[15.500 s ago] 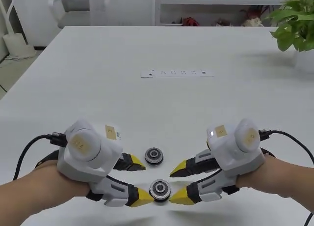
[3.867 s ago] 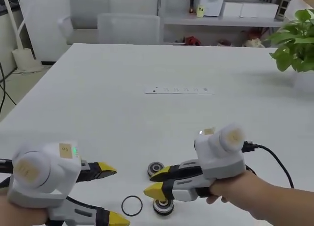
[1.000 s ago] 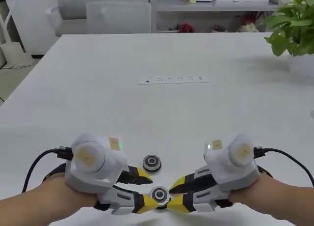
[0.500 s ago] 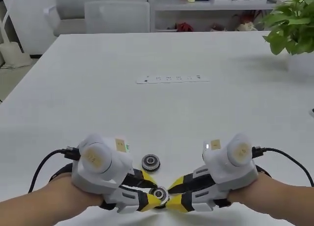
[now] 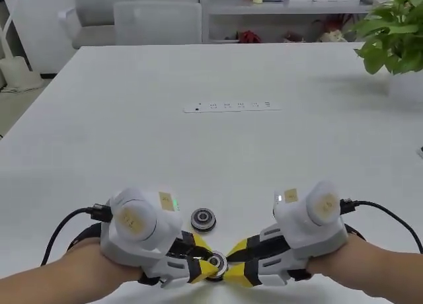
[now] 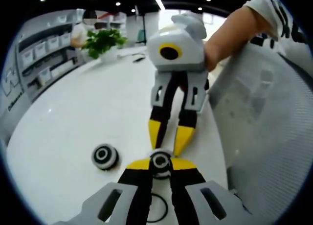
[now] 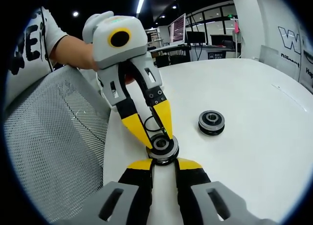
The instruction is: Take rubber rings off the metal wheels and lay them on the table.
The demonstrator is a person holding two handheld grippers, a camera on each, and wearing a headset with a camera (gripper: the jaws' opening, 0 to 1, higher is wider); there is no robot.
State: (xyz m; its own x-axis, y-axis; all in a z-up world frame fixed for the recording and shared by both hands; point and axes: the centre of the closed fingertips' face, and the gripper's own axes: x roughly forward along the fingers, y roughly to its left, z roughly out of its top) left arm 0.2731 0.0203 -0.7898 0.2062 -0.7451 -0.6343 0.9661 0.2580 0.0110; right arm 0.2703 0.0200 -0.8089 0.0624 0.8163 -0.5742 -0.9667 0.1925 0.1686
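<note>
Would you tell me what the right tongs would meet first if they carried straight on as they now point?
The metal wheel right at their tips, then probably the left tongs just beyond it.

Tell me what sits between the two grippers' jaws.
A wheel, pinched at the jaw tips of the left gripper and the right gripper; both gripper views show it.

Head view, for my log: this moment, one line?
left tool, right tool: gripping silver metal wheel | black rubber ring: on white table

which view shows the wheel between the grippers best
Right gripper view: the wheel is large, with face and rim clear. Left gripper view shows it smaller; in the head view it is tiny and half hidden.
</note>
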